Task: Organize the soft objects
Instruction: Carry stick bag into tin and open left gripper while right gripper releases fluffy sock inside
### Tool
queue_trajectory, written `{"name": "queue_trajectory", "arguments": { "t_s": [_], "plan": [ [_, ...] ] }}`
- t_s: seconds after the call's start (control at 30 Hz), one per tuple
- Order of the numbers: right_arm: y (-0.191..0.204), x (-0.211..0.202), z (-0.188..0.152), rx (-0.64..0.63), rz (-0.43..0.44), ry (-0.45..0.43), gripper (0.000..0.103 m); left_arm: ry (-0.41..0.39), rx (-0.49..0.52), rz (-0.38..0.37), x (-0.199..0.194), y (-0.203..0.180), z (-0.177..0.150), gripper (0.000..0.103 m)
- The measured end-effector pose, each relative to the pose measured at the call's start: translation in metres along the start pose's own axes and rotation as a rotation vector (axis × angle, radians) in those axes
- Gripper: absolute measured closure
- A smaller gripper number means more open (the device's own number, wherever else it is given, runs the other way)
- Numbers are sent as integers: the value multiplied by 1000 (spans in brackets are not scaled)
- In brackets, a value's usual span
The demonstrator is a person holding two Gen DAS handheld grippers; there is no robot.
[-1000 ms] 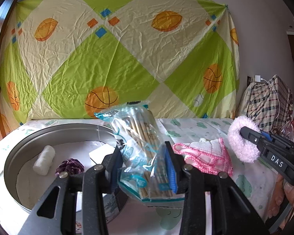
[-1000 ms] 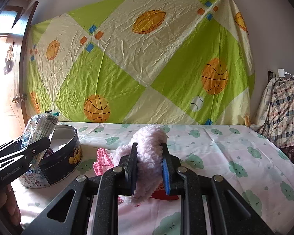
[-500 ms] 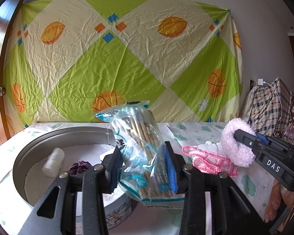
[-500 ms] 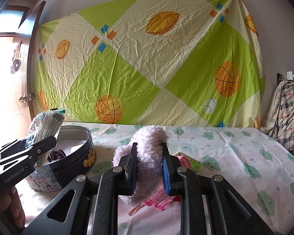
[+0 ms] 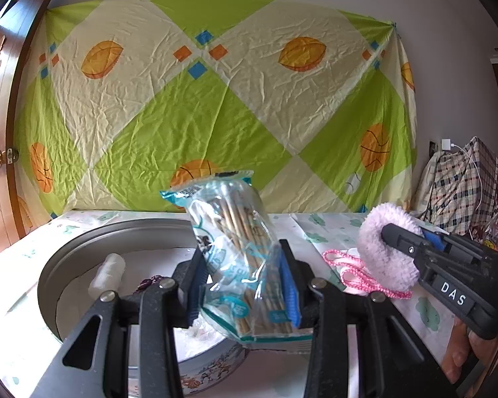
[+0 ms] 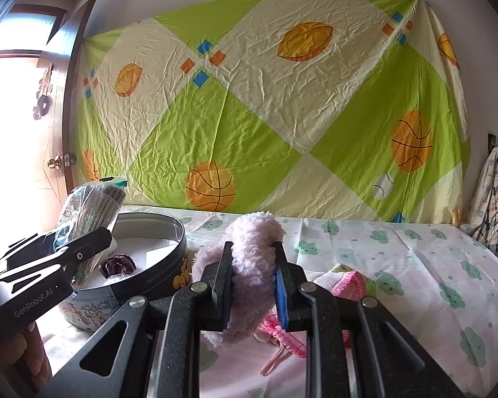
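Note:
My left gripper (image 5: 242,285) is shut on a clear plastic bag of sticks (image 5: 239,252) and holds it over the near rim of a round metal tin (image 5: 83,248). The tin holds a white roll (image 5: 108,273) and a dark purple knitted flower (image 6: 118,264). My right gripper (image 6: 250,280) is shut on a fluffy pale pink scrunchie (image 6: 249,258), held above the bed to the right of the tin (image 6: 169,265). A pink-and-white knitted cloth (image 6: 345,283) lies on the bed under the right gripper. The scrunchie also shows in the left wrist view (image 5: 385,252).
The bed has a white sheet with green cloud prints (image 6: 415,258). A green and cream sheet with ball prints (image 5: 215,106) hangs on the wall behind. A plaid cloth pile (image 5: 461,189) sits at the right. A wooden door (image 6: 54,132) stands at the left.
Both grippers rose and drew back a little. The right gripper with the scrunchie moved left toward the tin. The bag stays held over the tin's rim.

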State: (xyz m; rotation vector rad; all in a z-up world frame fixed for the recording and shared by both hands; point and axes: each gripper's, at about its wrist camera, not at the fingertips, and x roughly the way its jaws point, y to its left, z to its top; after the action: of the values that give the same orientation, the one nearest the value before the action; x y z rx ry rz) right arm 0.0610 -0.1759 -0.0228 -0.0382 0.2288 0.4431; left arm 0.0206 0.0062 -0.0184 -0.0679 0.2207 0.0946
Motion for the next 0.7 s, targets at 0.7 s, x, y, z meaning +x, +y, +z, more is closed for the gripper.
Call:
{"name": "queue_trajectory", "arguments": {
  "t_s": [0.7],
  "plan": [
    [35,10,0,-33,75,2,81,-2,-47,47,-8,32,-1,64]
  ]
}}
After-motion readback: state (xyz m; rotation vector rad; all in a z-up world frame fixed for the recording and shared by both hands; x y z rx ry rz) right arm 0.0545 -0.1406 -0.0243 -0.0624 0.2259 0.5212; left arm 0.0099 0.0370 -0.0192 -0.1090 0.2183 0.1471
